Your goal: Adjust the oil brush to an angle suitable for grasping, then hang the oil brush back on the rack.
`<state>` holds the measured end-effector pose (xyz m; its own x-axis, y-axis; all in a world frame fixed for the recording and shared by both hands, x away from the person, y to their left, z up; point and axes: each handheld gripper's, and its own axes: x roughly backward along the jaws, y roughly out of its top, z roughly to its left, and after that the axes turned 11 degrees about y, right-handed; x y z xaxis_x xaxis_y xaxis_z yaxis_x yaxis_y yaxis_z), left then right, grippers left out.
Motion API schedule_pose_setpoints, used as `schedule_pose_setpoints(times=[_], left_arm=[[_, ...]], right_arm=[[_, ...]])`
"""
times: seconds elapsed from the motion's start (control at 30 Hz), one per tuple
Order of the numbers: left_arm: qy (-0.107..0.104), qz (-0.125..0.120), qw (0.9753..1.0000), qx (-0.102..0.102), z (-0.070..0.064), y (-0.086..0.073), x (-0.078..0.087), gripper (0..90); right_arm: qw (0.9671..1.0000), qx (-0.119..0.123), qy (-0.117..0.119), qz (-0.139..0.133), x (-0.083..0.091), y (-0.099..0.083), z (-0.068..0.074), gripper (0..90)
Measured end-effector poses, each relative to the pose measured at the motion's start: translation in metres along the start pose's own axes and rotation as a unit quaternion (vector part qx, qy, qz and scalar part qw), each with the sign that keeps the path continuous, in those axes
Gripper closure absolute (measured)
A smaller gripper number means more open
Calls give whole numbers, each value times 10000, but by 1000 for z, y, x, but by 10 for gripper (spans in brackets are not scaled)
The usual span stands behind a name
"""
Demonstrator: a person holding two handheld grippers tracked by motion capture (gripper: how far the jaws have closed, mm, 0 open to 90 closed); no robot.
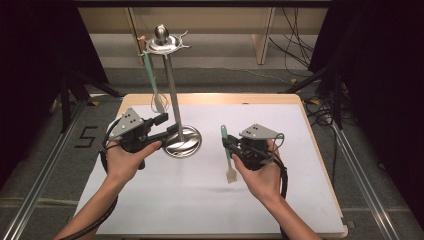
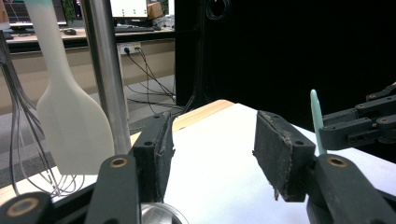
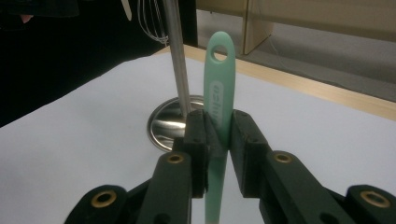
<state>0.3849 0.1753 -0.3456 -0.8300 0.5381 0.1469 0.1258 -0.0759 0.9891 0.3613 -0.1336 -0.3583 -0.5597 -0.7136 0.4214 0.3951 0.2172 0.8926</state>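
A steel utensil stand (image 1: pixel 172 90) rises from its round base (image 1: pixel 191 145) at the middle of the white mat. A white spatula with a green handle (image 1: pixel 149 70) and a wire whisk (image 1: pixel 159 103) hang from its top. My left gripper (image 1: pixel 165 126) is open at the pole's left, just above the base. The left gripper view has the pole (image 2: pixel 107 70), the spatula blade (image 2: pixel 70 126) and the whisk wires (image 2: pixel 18 140) close by. My right gripper (image 1: pixel 231 147) is shut on a green-handled utensil (image 1: pixel 226 140), whose pale head (image 1: pixel 231 175) points down; the handle (image 3: pixel 219 102) stands between the jaws.
The white mat (image 1: pixel 200 200) covers a wooden table (image 1: pixel 320 150). The person's hands and forearms come in from the bottom. Past the far table edge are metal rails, cables on the floor and black curtains on both sides.
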Motion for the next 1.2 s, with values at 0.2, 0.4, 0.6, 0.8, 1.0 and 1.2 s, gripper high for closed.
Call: schedule_pose_setpoints(times=[0.2, 0.4, 0.6, 0.8, 1.0, 1.2], left_arm=[[-108, -9, 9999, 15, -5, 1, -1, 463], [-186, 16, 9998, 100, -9, 3, -4, 462], [-402, 53, 9992, 69, -20, 4, -9, 462], [-624, 4, 9980, 93, -34, 9, -13, 465], [-830, -5, 9963, 208, -38, 11, -16, 476], [-955, 31, 9952, 211, -44, 12, -21, 483]], right_arm=[[9999, 24, 44, -111, 2, 1, 2, 782], [9998, 49, 43, -175, 1, 3, 5, 781], [9998, 101, 86, -151, 0, 4, 11, 781], [9993, 63, 77, -352, -2, 7, 20, 782], [9990, 339, 85, -269, -2, 11, 21, 781], [9989, 334, 124, -295, -6, 14, 25, 781]])
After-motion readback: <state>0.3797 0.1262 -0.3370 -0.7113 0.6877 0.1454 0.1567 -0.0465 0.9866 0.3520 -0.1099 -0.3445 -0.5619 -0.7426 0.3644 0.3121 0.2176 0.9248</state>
